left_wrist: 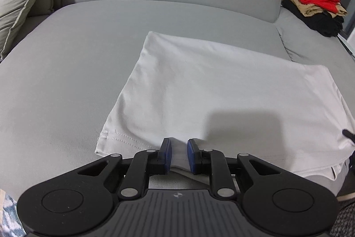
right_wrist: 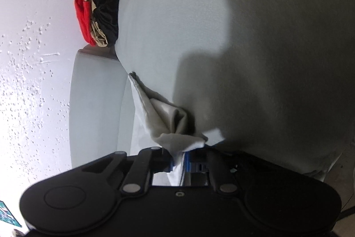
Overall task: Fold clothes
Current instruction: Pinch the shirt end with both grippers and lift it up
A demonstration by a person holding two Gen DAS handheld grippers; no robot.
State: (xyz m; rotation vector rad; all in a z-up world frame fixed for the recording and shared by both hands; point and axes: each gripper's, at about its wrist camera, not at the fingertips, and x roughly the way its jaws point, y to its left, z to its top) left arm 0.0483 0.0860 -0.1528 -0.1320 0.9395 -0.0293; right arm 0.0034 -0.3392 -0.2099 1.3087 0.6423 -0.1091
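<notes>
The pale garment [left_wrist: 210, 90] lies flat across the centre of the grey sofa [left_wrist: 66, 72], soft, light and limp. The left hand-held gripper [left_wrist: 179, 156] stands apart at its near hem; the right hand-held gripper [right_wrist: 178, 161] pinches a bunched corner. Hems and corners look like the surest holds.

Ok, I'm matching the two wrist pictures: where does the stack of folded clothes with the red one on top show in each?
Left wrist view: stack of folded clothes at the upper right, on the sofa's far end.
Right wrist view: stack of folded clothes at the upper left, turned sideways.
Shared landmark: the white garment under both hand-held grippers.
</notes>
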